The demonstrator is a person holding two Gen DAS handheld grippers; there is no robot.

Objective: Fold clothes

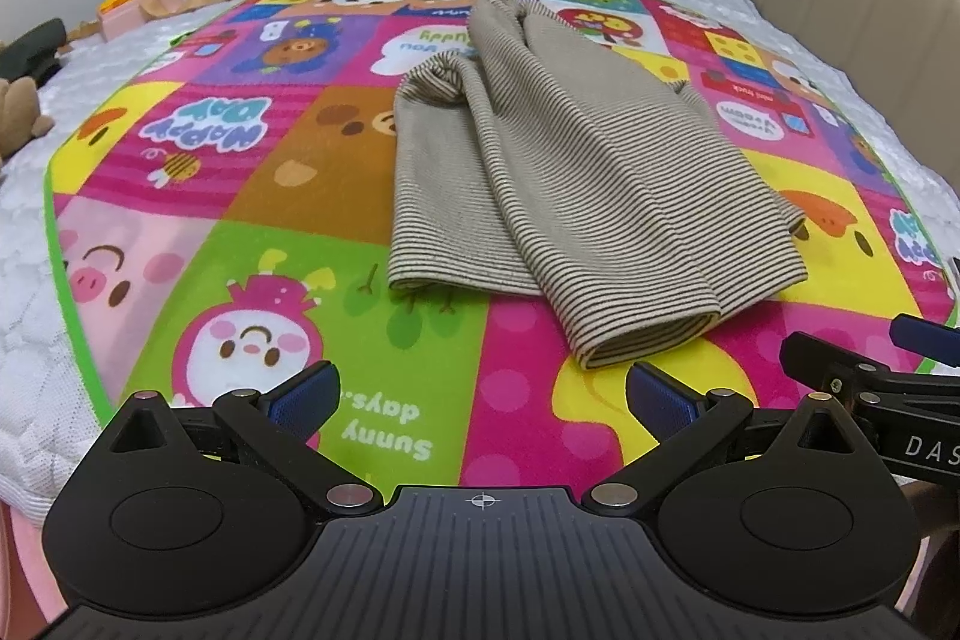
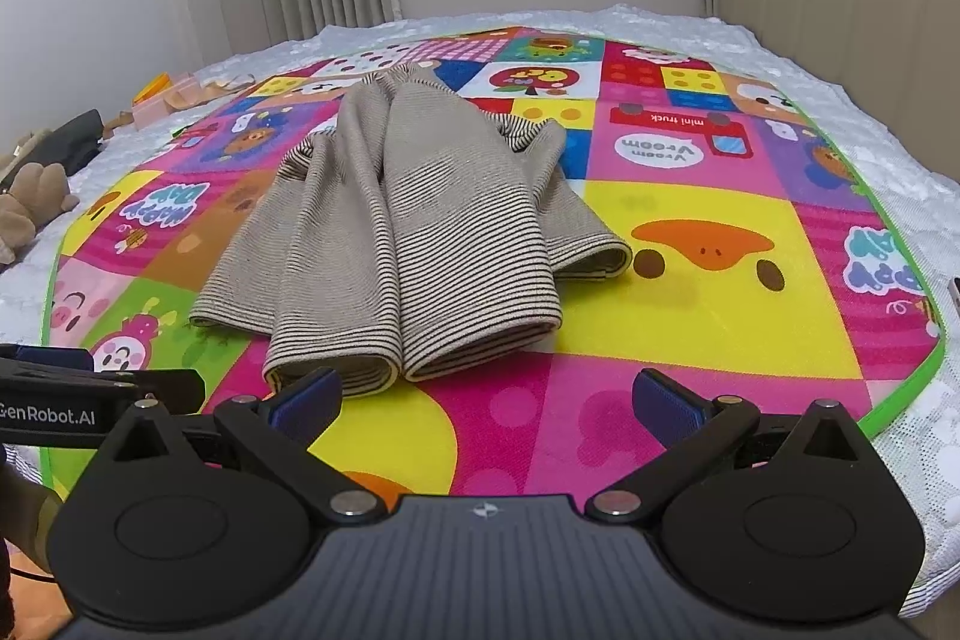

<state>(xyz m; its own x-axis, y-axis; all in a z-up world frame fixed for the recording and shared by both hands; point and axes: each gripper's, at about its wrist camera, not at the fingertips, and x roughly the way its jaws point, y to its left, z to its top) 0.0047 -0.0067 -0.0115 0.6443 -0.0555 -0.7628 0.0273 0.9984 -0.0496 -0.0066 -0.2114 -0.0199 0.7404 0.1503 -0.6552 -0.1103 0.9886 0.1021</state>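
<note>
A beige garment with thin dark stripes (image 1: 540, 184) lies partly folded on a colourful cartoon play mat (image 1: 252, 280), its near hem facing me. In the right wrist view the same garment (image 2: 396, 244) spreads across the mat (image 2: 720, 316) just ahead and to the left. My left gripper (image 1: 480, 394) is open, with nothing between its blue pads (image 1: 303, 391), a short way in front of the garment's near hem. My right gripper (image 2: 486, 400) is open too and holds nothing; its left pad (image 2: 306, 397) sits close to the folded hem.
The mat covers a white quilted bed (image 1: 36, 292). A beige padded headboard (image 2: 840, 10) stands on the right. Plush toys (image 2: 30, 202), a dark object and pink boxes (image 1: 138, 10) lie along the left edge. The other gripper's black body (image 1: 870, 388) shows at far right.
</note>
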